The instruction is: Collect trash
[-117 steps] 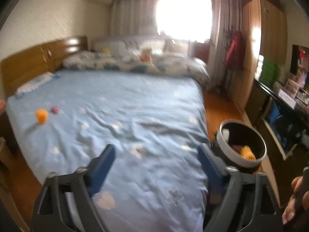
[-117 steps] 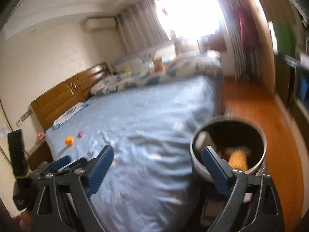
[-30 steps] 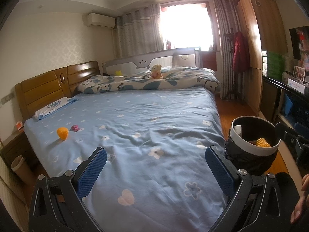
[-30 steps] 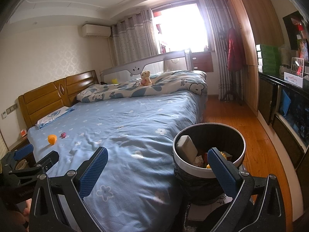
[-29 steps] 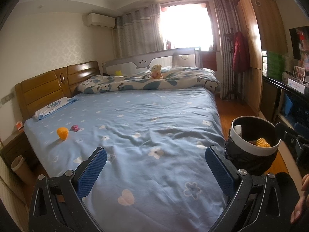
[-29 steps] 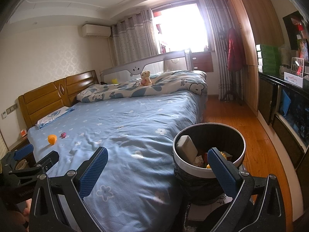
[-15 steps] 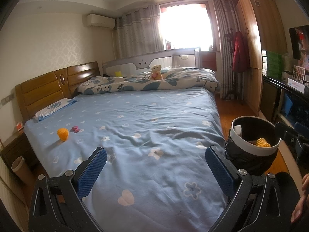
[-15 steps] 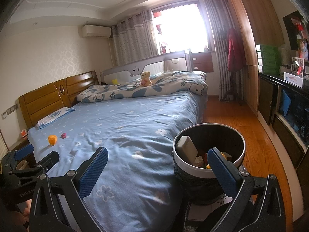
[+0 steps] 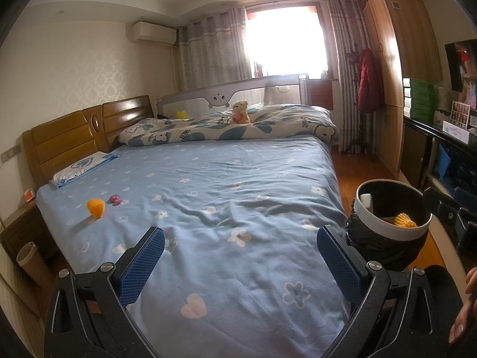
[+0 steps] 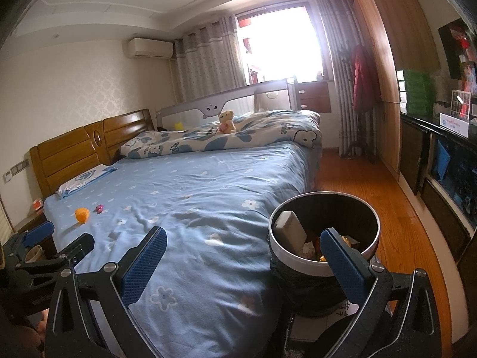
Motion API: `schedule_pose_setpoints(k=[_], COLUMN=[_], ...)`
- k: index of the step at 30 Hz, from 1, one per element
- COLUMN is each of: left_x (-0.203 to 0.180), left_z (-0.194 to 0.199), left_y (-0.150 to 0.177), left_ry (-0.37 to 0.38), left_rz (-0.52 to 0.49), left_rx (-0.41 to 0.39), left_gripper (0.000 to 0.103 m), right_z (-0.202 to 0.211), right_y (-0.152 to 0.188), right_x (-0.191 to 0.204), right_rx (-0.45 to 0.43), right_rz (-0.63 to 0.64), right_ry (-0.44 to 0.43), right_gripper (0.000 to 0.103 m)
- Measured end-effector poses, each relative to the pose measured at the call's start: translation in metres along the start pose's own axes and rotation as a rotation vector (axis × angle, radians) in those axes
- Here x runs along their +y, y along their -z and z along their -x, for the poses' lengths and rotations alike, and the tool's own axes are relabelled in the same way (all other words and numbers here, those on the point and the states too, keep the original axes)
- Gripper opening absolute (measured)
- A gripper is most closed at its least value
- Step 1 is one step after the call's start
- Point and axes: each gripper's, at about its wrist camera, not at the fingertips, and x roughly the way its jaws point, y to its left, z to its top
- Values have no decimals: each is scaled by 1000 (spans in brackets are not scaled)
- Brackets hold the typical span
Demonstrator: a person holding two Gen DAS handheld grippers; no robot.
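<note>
An orange spiky ball [image 9: 95, 207] [image 10: 82, 214] and a small pink scrap [image 9: 114, 199] [image 10: 99, 208] lie on the blue bed sheet [image 9: 226, 197] near its left edge. A round trash bin [image 9: 390, 229] [image 10: 325, 232] with a white rim and black liner stands at the bed's right side, holding a grey block, a yellow piece and other bits. My left gripper [image 9: 238, 262] hovers open over the bed's foot, nothing between its fingers. My right gripper [image 10: 241, 262] is open too, its right finger [image 10: 342, 256] in front of the bin.
A folded quilt [image 9: 232, 128] with a teddy bear [image 9: 240, 112] lies at the bed's far side. Wooden headboard [image 9: 74, 137] at left, nightstand [image 9: 21, 226] and small cup [image 9: 28, 258] below. Wardrobe [image 9: 399, 89], dark cabinet [image 9: 441, 161] and wooden floor [image 10: 372, 185] at right.
Since 3.9 seconds ago both views have steadied and pulled back a little from the bed and bin. Over the last second almost nothing has moved.
</note>
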Motion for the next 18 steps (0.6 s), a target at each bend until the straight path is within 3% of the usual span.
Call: schedule_pose_setpoints(k=[18], left_x=[1], left_z=[-7], left_y=[-1], left_ry=[16], left_rz=[-2], left_rx=[4], left_gripper=[103], right_z=[-1], right_y=[-2], right_x=[4], right_rx=[0], right_rz=[0], right_ry=[-4], right_gripper=[103])
